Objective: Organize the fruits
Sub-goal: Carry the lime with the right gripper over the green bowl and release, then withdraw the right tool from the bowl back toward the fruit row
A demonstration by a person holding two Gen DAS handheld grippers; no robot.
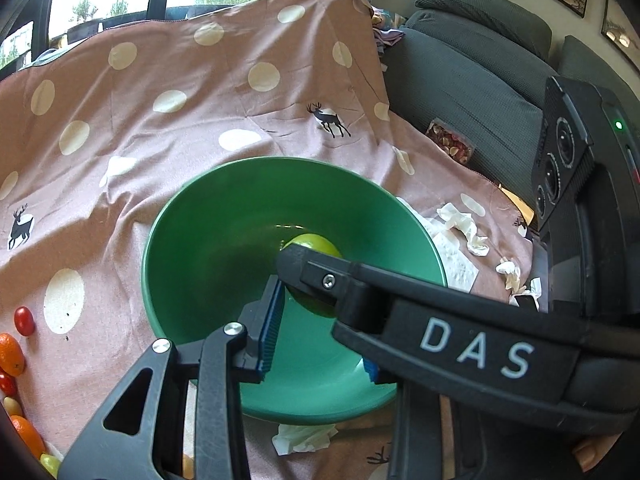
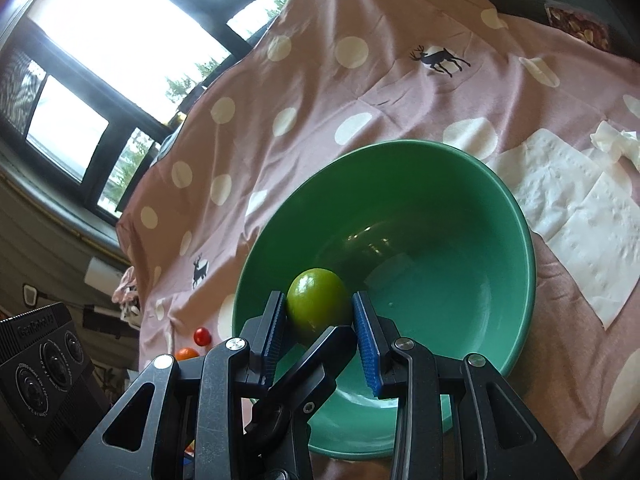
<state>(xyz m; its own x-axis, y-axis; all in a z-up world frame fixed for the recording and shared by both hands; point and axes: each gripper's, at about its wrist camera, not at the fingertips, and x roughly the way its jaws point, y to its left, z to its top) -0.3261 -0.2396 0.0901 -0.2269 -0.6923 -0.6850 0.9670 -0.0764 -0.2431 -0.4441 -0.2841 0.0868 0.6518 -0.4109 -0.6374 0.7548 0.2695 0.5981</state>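
A green bowl point(image 1: 208, 240) sits on a pink polka-dot cloth; it also shows in the right wrist view point(image 2: 460, 264). My right gripper point(image 2: 320, 320) is shut on a green lime point(image 2: 316, 300) and holds it inside the bowl near its left rim. The lime also shows in the left wrist view point(image 1: 316, 242), partly hidden by the right gripper's finger. My left gripper point(image 1: 320, 332) is open over the bowl's near side, its jaws either side of the right gripper, holding nothing. A red cherry tomato point(image 1: 24, 321) and small oranges point(image 1: 10, 354) lie at the cloth's left edge.
White paper napkins point(image 2: 572, 224) lie right of the bowl, with crumpled tissues point(image 1: 468, 228) nearby and one point(image 1: 304, 438) in front of the bowl. A grey sofa point(image 1: 460, 76) stands behind. A red tomato point(image 2: 203, 336) and an orange fruit point(image 2: 187, 354) lie left of the bowl.
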